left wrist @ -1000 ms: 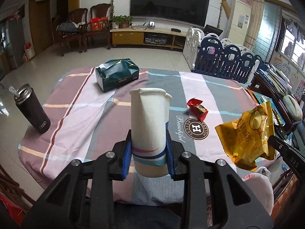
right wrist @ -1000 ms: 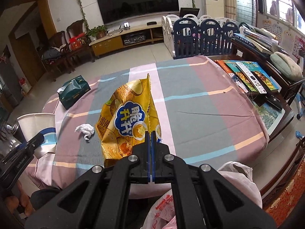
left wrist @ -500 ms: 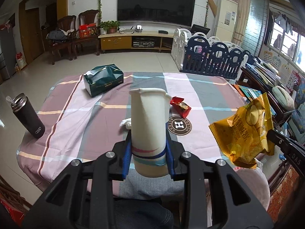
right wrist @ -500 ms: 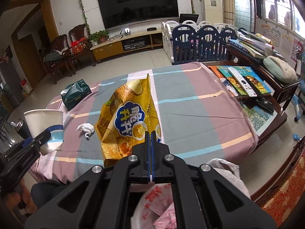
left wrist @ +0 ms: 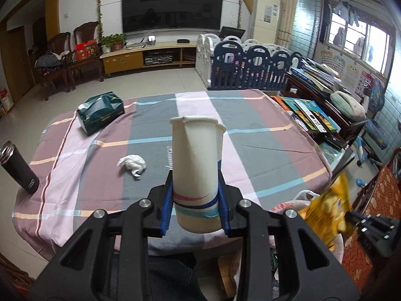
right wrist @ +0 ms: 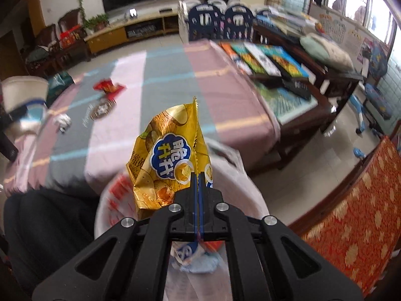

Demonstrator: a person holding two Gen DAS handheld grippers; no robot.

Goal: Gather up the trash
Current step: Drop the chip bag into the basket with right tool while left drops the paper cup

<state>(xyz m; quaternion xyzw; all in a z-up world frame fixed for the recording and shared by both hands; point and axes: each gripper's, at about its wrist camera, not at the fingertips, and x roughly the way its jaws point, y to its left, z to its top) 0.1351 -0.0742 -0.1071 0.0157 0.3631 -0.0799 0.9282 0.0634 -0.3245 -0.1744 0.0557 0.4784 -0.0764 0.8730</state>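
My left gripper (left wrist: 195,207) is shut on a squashed white paper cup (left wrist: 196,168) with coloured stripes, held upright above the near table edge. In the right wrist view my right gripper (right wrist: 198,188) is shut on a yellow crisp bag (right wrist: 168,158), which hangs over the open white plastic trash bag (right wrist: 240,173) below the table edge. That yellow bag (left wrist: 325,210) also shows at the lower right of the left wrist view. A crumpled white tissue (left wrist: 132,164) and a red wrapper (right wrist: 109,87) lie on the striped tablecloth (left wrist: 250,135).
A green tissue pack (left wrist: 100,113) lies at the table's far left and a black flask (left wrist: 18,168) stands at its left edge. Books (left wrist: 308,113) cover a dark side table to the right. A red patterned chair (right wrist: 351,215) flanks the trash bag.
The right gripper has carried the yellow bag off the table, down and right, to over the trash bag. The left gripper has swung right with the cup, uncovering the tissue.
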